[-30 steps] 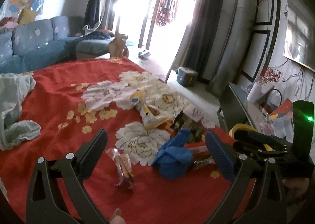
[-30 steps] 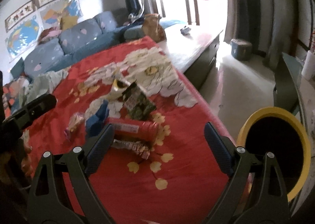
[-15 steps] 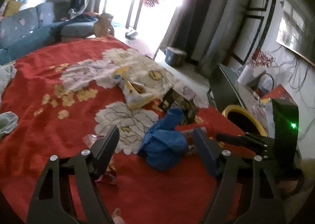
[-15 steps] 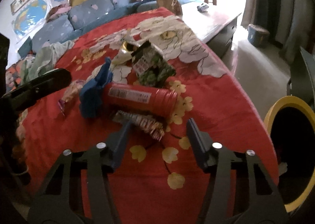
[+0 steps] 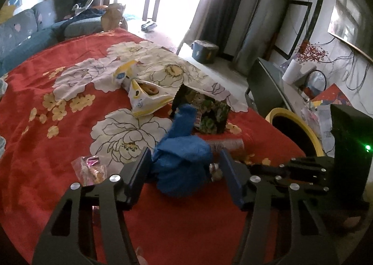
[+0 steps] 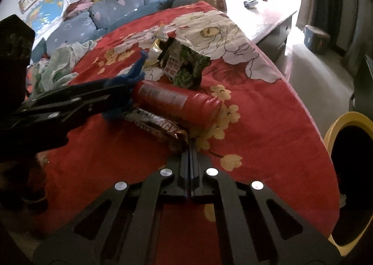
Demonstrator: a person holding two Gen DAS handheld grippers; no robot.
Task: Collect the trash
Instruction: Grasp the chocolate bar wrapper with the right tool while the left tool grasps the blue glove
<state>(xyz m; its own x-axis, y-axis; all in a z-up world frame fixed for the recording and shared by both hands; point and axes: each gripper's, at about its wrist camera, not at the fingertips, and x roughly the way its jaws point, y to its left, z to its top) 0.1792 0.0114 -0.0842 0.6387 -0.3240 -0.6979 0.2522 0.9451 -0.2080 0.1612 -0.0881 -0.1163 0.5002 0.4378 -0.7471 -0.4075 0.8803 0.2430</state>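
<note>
Printing on the red tube [image 6: 177, 104] is too blurred to read. Left gripper [image 5: 184, 167]: jaws have just been closing and straddle the blue crumpled wad [image 5: 181, 160] just left of the tube; pad contact cannot be confirmed. Right gripper [image 6: 190, 148]: jaws fully together at the tip of the foil wrapper [image 6: 160, 124] lying against the tube; whether the wrapper is pinched is unclear. Yellow-rimmed bin [image 6: 345, 123] stands beyond the red cloth's [image 6: 268, 113] right edge, with bare cloth between.

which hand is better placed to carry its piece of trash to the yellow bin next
Right. The right gripper is shut on the brown wrapper's end, and the yellow bin sits at its right. The left gripper has just been closing around the blue wad.
</note>
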